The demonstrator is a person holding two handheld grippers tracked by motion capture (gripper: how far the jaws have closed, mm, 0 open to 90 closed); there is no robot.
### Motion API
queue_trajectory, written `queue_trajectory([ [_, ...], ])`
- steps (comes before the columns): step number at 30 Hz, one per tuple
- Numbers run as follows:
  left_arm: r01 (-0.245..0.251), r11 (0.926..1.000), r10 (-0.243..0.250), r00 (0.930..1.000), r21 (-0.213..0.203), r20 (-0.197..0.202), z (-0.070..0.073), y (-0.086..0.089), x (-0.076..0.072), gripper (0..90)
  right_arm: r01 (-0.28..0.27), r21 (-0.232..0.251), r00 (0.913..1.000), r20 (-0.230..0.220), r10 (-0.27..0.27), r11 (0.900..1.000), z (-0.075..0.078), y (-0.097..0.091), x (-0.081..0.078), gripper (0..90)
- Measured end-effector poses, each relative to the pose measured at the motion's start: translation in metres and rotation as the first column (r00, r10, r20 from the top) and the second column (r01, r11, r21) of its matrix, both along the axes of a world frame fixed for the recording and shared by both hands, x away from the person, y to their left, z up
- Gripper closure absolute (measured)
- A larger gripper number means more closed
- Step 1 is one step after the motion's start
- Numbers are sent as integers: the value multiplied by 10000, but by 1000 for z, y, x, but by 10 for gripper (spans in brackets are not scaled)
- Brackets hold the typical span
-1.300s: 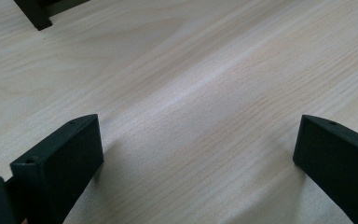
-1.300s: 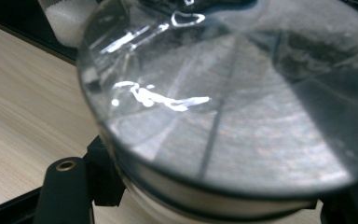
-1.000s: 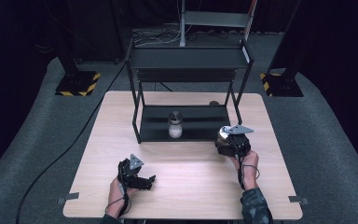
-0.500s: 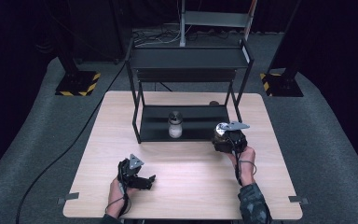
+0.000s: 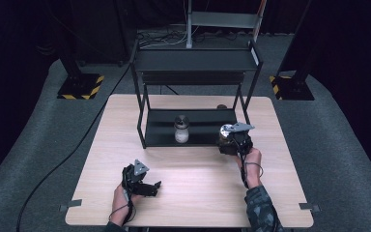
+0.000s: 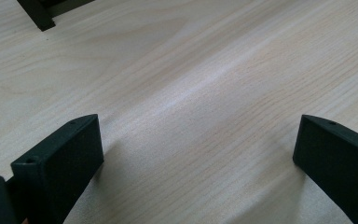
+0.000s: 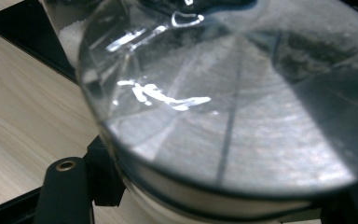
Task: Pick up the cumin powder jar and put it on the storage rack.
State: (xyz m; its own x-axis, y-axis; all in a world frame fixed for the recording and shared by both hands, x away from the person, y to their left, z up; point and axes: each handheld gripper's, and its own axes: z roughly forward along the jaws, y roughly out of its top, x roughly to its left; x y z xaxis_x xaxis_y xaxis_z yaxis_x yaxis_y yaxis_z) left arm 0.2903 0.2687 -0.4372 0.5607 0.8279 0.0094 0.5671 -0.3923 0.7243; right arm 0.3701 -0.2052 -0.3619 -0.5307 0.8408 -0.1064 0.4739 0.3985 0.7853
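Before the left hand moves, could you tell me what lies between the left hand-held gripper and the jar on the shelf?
Bare wooden table in the high view.

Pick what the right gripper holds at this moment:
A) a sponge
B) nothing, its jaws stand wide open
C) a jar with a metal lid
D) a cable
C: in the right gripper view the jar's shiny round lid sits close between the jaws, and in the high view the right gripper is closed on it at the shelf's edge.
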Motion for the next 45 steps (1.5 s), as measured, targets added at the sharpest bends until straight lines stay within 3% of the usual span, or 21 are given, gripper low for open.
queue_trajectory([
  [27,-83,10000,83,10000,18,23,0,-1,-1,11,-387,-155,9992,-90,385,9991,8,16,25,301],
  [45,-52,10000,52,10000,-43,-21,0,1,0,17,-551,170,9983,-182,554,9983,5,19,36,301],
])
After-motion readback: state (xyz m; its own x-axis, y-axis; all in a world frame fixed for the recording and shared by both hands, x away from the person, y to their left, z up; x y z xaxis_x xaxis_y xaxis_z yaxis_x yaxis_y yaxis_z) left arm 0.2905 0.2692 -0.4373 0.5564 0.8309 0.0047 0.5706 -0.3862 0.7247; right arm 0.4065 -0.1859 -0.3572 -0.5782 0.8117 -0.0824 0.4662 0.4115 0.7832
